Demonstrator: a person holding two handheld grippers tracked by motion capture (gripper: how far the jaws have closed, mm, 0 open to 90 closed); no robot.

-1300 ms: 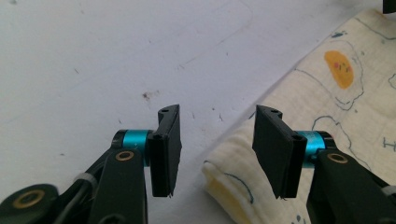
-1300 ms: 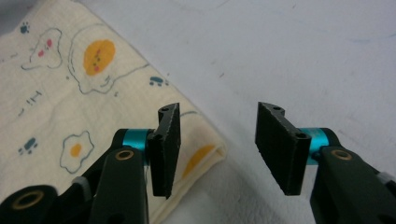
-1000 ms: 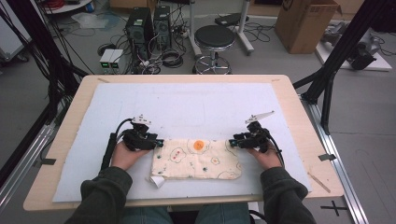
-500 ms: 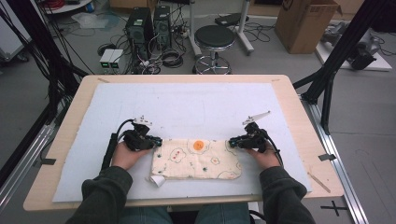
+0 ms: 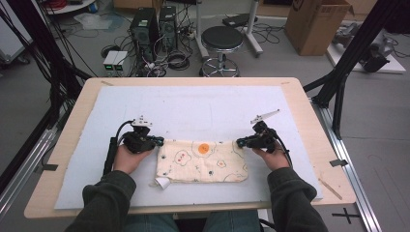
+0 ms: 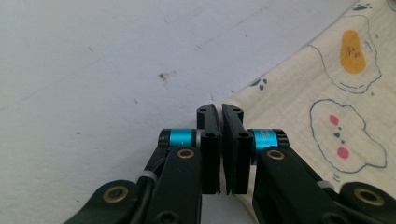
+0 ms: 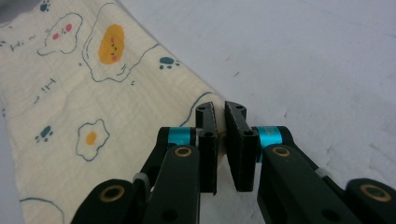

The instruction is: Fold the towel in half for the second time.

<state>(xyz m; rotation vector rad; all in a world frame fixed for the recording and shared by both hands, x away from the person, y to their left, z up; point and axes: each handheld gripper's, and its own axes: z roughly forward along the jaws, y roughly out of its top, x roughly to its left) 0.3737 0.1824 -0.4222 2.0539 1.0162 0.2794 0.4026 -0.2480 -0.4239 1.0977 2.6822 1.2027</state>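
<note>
Left claw [image 5: 157, 141] and right claw [image 5: 240, 142] pinching cloth [image 5: 203, 162] corners, forearms low

Cloth [image 5: 202, 162]: cream woven fabric, matt, fine crinkled texture, printed with fried-egg and paw motifs. Beneath the cloth, table cover [image 5: 193, 111]: pale grey-white sheet, matt, lightly scuffed and speckled. Around that cover, table edge [image 5: 72, 125]: light wood, smooth. Left gripper [image 6: 220, 112] and right gripper [image 7: 221, 109]: black plastic-looking jaws, slightly glossy, with shiny blue metallic collars and brass-coloured rivets.
</note>
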